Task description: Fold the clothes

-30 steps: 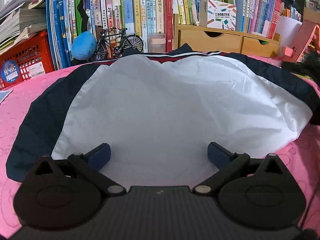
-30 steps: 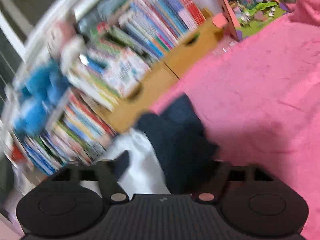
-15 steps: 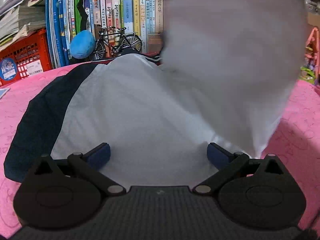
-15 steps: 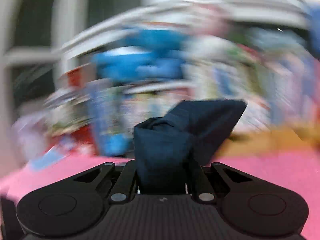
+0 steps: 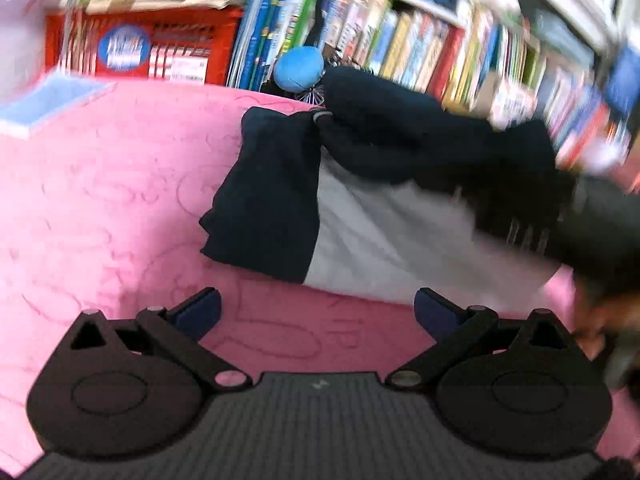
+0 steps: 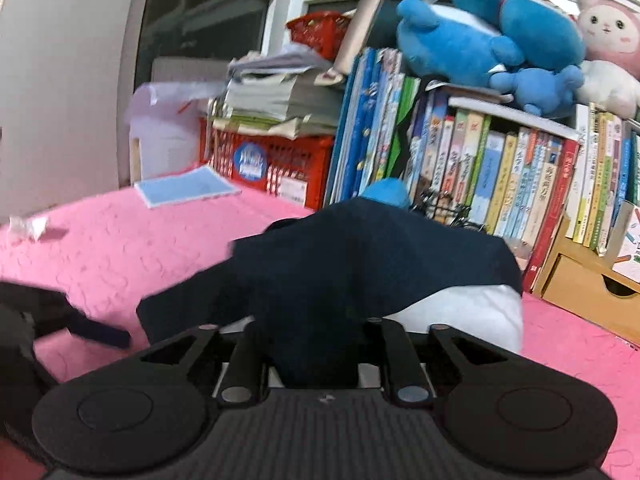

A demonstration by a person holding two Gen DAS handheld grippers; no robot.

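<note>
- Navy fabric is bunched between the closed fingers of the right hand-held gripper (image 6: 316, 354); it is clamped on a dark part of the jacket (image 5: 384, 216), and the cloth drapes forward from the jaws over the rest of the garment
- Left hand-held gripper (image 5: 316, 308) hangs above the pink bedspread (image 5: 100, 208) with its blue pads spread wide apart, nothing between them, just short of the jacket's near edge
- The jacket lies on the bedspread in front of the bookshelf (image 6: 500, 168): white lining (image 5: 384, 248) facing up, one navy sleeve (image 5: 268, 200) lying along its left side, and a navy mass draped across the top, blurred on the right in the left wrist view
- My read: a fold-over is in hand, with the right gripper carrying a navy part of the jacket across the white lining
- Which part it holds, sleeve or body edge, I cannot tell; the cloth hides it
- Next move calls for laying the carried fabric down flat over the lining before the jaws let go
- The free left gripper is well placed to pin the near edge so nothing slides
- Watch for the bunched cloth dropping in a heap
</note>
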